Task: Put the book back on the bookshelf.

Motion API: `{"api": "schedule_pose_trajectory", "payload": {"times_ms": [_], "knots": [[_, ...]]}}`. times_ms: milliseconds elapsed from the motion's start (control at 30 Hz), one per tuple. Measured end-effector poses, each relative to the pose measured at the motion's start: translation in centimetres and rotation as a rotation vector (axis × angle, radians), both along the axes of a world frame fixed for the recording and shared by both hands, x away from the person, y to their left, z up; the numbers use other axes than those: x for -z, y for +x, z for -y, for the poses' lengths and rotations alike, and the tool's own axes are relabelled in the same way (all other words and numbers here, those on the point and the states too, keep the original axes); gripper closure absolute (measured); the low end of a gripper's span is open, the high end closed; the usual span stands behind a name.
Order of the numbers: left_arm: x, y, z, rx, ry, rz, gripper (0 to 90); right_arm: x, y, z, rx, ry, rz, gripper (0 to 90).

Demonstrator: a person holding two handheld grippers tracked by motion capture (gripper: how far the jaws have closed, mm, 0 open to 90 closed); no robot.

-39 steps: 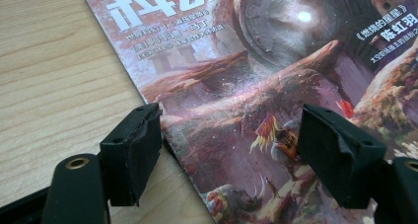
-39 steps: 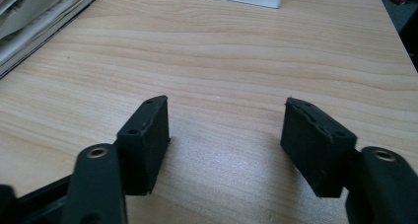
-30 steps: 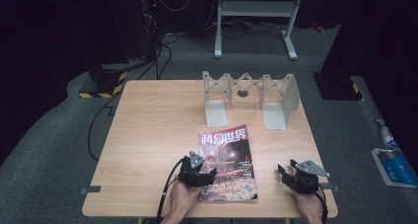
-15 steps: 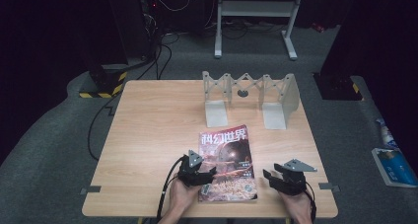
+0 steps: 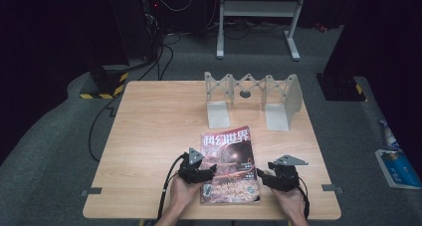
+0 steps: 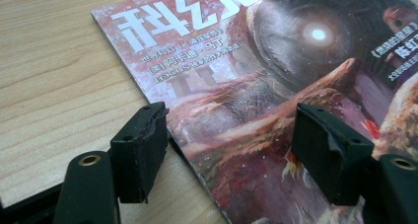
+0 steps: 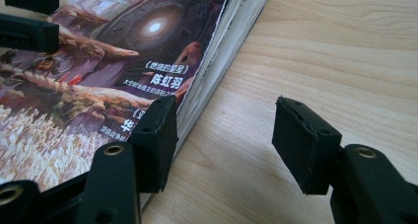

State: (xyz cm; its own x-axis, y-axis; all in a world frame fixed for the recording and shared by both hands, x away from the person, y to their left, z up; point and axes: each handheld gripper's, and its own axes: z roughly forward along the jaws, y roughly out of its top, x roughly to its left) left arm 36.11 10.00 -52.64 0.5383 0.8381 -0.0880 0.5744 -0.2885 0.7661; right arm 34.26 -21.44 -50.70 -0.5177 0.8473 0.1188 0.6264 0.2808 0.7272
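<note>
**Magazine between the two grippers, long axis running away from me**

I take the magazine as my landmark. It lies flat on the wooden table, near the edge closest to me, with its long axis pointing away toward the grey folding book stand, which sits well beyond its far end. The title is at that far end.

My left gripper is at the magazine's left long edge, the spine side. In the left gripper view the jaws are spread and have just been closing a little; one pad stands over bare wood just beside the spine, the other hangs over the cover. So the spine edge lies between the jaws, but neither pad presses on it (I read this as straddling, not gripping).

My right gripper is at the opposite long edge, where the page ends show. Its jaws are also spread and have just been opening slightly; one pad sits at the page edge, whether it touches I cannot tell, and the other is over bare table, apart from the magazine. Nothing is held.

Both grippers sit near the magazine's near end, one per long side, about equally close. I judge the coming move turns on this: each jaw line crosses a long edge, so closing would pinch cover and pages from the sides.
</note>
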Motion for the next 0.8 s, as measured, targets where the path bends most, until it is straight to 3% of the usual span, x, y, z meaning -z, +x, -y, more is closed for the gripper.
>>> {"api": "schedule_pose_trajectory", "payload": {"times_ms": [100, 233, 533, 633, 800], "knots": [[0.1, 0.3, -0.1, -0.007, -0.014, 0.009, 31.2, 0.1, 0.3, -0.3, -0.011, -0.026, 0.001, 42.7], [0.3, 0.6, -0.2, -0.003, -0.021, 0.027, 31.3, 0.1, 0.6, -0.2, 0.002, -0.010, -0.003, 42.6], [0.7, 0.6, -0.4, 0.007, -0.032, 0.056, 31.1, -0.9, 0.9, -0.1, 0.019, 0.077, 0.040, 43.6], [0.7, 0.5, -0.4, 0.010, -0.032, 0.064, 31.4, -0.8, 1.3, -0.7, 0.005, 0.067, 0.040, 44.0], [0.7, 0.6, -0.6, 0.020, -0.034, 0.064, 32.0, -0.3, 2.6, -1.8, 0.003, 0.040, -0.004, 43.7]]}}
